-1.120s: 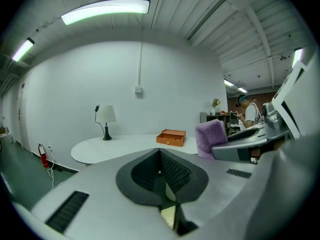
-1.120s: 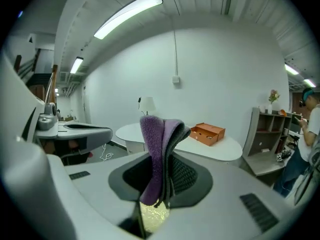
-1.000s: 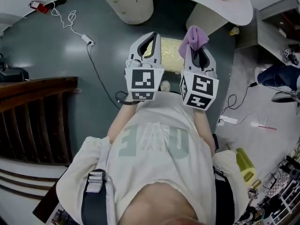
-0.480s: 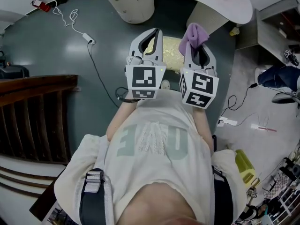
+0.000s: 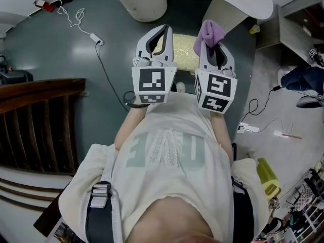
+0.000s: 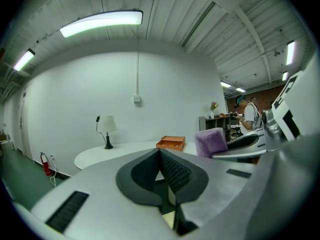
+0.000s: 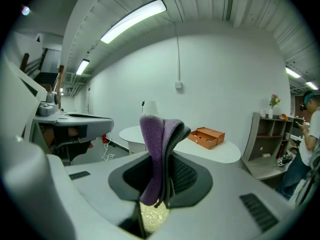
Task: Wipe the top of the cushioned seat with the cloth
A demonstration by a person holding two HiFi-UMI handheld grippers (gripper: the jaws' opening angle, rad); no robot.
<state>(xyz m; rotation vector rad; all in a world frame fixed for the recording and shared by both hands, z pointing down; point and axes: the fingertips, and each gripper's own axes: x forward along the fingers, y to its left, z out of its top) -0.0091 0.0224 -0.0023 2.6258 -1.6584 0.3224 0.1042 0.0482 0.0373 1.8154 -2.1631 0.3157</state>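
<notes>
The purple cloth [image 5: 210, 34] sticks out of my right gripper [image 5: 208, 40], which is shut on it; in the right gripper view the folded cloth [image 7: 156, 149] stands up between the dark pads. A pale yellow cushioned seat [image 5: 181, 54] lies on the floor below and between both grippers, mostly hidden by them; a patch of the seat [image 7: 152, 215] shows under the right jaws. My left gripper [image 5: 161, 30] is held level beside the right one, shut with nothing in it; its pads [image 6: 170, 171] meet at the tip. From the left gripper view the cloth [image 6: 211, 141] shows at the right.
A white round table [image 5: 253, 6] with an orange box [image 7: 206, 136] and a lamp [image 6: 106, 129] stands ahead. Its pale base [image 5: 146, 5] is beyond the seat. A cable [image 5: 104, 70] runs across the grey floor at left. Dark wooden railing [image 5: 38, 120] is at left; shelves [image 7: 272, 139] at right.
Both grippers have moved slightly forward and up in the head view, still side by side over the seat. The cloth stays clamped in the right gripper.
</notes>
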